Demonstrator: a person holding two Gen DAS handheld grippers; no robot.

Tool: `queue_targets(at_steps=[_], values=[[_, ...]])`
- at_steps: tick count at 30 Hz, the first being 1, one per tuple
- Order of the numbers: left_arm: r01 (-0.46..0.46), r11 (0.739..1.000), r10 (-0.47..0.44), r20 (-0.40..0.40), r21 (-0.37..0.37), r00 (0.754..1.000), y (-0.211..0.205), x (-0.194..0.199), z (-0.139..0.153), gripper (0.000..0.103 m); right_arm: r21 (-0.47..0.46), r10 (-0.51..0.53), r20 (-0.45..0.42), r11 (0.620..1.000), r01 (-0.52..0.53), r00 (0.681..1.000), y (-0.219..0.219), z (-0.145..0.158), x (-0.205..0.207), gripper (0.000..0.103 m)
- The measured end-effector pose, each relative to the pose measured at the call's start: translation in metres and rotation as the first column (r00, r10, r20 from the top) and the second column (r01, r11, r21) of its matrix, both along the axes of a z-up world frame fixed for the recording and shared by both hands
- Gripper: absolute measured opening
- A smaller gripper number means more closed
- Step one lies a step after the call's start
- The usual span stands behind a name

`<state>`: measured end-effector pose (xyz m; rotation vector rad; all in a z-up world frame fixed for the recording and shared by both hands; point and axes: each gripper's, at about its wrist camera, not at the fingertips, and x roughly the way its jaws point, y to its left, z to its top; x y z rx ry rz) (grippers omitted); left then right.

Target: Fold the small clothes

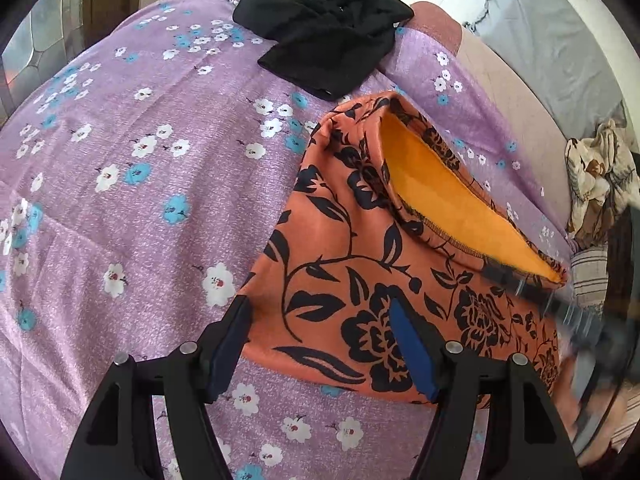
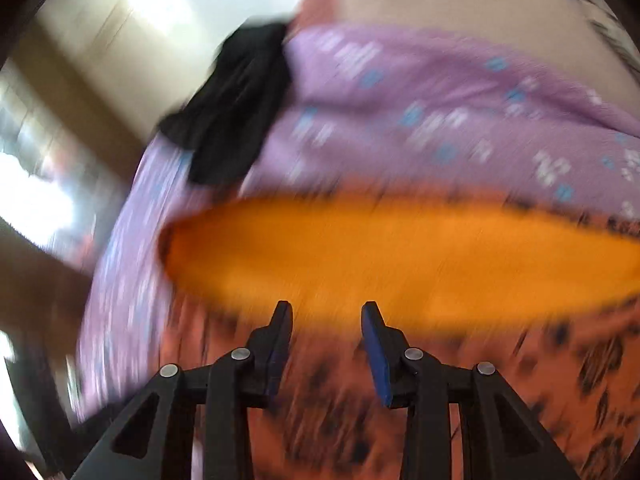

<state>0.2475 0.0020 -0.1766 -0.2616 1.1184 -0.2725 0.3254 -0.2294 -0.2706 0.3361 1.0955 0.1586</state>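
Note:
An orange garment with black flower print (image 1: 372,264) lies on the purple flowered bedsheet (image 1: 132,184), its opening showing a plain orange inside (image 1: 432,184). My left gripper (image 1: 320,336) is open, its fingers straddling the garment's near left corner, touching or just above it. My right gripper (image 2: 326,316) is open just above the same garment (image 2: 400,248), at the edge of its orange inside; that view is motion-blurred. The right gripper also shows blurred in the left wrist view (image 1: 552,300) at the garment's right corner.
A crumpled black garment (image 1: 328,28) lies at the far edge of the sheet; it also shows in the right wrist view (image 2: 232,116). A beige mattress edge (image 1: 516,112) and a patterned cloth heap (image 1: 600,176) lie to the right.

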Motion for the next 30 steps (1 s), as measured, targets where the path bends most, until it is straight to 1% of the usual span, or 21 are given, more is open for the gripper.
queue_targets(at_steps=[1,3,4,6,9,10,11,13,14,15,16,18,19,20,21,23,24,26,28,29,30], values=[[0.006,1.000,-0.006,-0.001,0.008,1.000,-0.001,-0.001,-0.001,0.072,-0.007,0.021,-0.024,1.000,-0.022,0.999,0.010,-0.008,-0.008,0.038],[0.016,1.000,-0.016,-0.012,0.012,1.000,-0.003,-0.003,-0.005,0.072,-0.020,0.022,-0.064,1.000,-0.024,0.998,0.016,-0.022,-0.007,0.038],[0.018,1.000,-0.018,-0.023,0.013,1.000,-0.004,-0.002,-0.007,0.072,-0.062,-0.001,-0.069,0.998,-0.003,0.998,0.017,-0.029,0.003,0.038],[0.018,1.000,-0.017,-0.026,0.019,1.000,-0.004,-0.001,-0.009,0.072,-0.086,-0.038,-0.029,0.996,0.036,0.999,0.012,-0.031,0.021,0.038],[0.019,1.000,-0.019,-0.030,0.021,0.999,-0.005,0.002,-0.009,0.072,-0.118,-0.161,0.033,0.979,0.164,0.986,-0.007,-0.029,0.071,0.038],[0.018,1.000,-0.017,-0.030,0.020,0.999,-0.005,0.005,-0.009,0.071,-0.105,-0.229,0.076,0.966,0.236,0.970,-0.018,-0.025,0.091,0.038],[0.016,1.000,-0.015,-0.030,0.018,0.999,-0.004,0.007,-0.009,0.071,-0.092,-0.269,0.103,0.956,0.278,0.958,-0.025,-0.022,0.099,0.038],[0.006,1.000,-0.006,-0.028,0.006,1.000,-0.003,0.012,-0.009,0.072,-0.028,-0.385,0.171,0.918,0.395,0.907,-0.045,-0.009,0.114,0.038],[0.000,1.000,0.000,-0.026,-0.001,1.000,-0.003,0.014,-0.008,0.072,0.012,-0.420,0.182,0.905,0.425,0.889,-0.052,-0.003,0.115,0.038],[-0.009,1.000,0.009,-0.022,-0.007,1.000,-0.001,0.015,-0.007,0.072,0.027,-0.426,0.180,0.903,0.429,0.887,-0.053,0.000,0.117,0.038],[-0.025,1.000,0.025,-0.015,-0.009,1.000,0.001,0.016,-0.005,0.072,0.041,-0.416,0.172,0.909,0.415,0.893,-0.059,0.003,0.112,0.039],[-0.058,0.998,0.058,0.000,0.013,0.998,0.006,0.015,-0.002,0.072,0.043,-0.375,0.151,0.927,0.373,0.915,-0.062,0.002,0.100,0.039],[-0.076,0.997,0.076,0.011,0.022,0.997,0.009,0.014,0.001,0.072,0.025,-0.341,0.134,0.940,0.341,0.930,-0.062,0.001,0.091,0.039],[-0.092,0.995,0.091,0.013,0.030,0.996,0.012,0.013,0.001,0.072,-0.006,-0.322,0.125,0.946,0.325,0.939,-0.058,-0.003,0.084,0.039],[-0.103,0.994,0.102,0.011,0.038,0.995,0.012,0.014,0.001,0.072,-0.075,-0.313,0.130,0.943,0.324,0.941,-0.057,-0.003,0.070,0.039],[-0.131,0.988,0.131,0.006,0.077,0.991,0.018,0.013,-0.003,0.072,-0.168,-0.349,0.156,0.913,0.373,0.924,-0.061,-0.005,0.042,0.039],[-0.139,0.985,0.139,0.004,0.098,0.990,0.020,0.014,-0.005,0.071,-0.188,-0.375,0.157,0.897,0.401,0.913,-0.069,-0.007,0.036,0.039],[-0.150,0.979,0.152,-0.007,0.140,0.988,0.022,0.015,-0.011,0.072,-0.238,-0.494,0.153,0.822,0.517,0.856,-0.100,-0.017,0.022,0.039],[-0.131,0.979,0.138,-0.034,0.157,0.990,0.023,0.015,-0.020,0.072,-0.333,-0.587,0.153,0.727,0.601,0.795,-0.133,-0.030,0.014,0.039],[-0.120,0.979,0.129,-0.042,0.166,0.991,0.021,0.016,-0.023,0.072,-0.375,-0.606,0.126,0.704,0.603,0.785,-0.144,-0.040,0.015,0.039],[-0.116,0.977,0.126,-0.043,0.177,0.991,0.018,0.017,-0.025,0.072,-0.402,-0.609,0.044,0.715,0.572,0.792,-0.156,-0.055,0.018,0.039]])
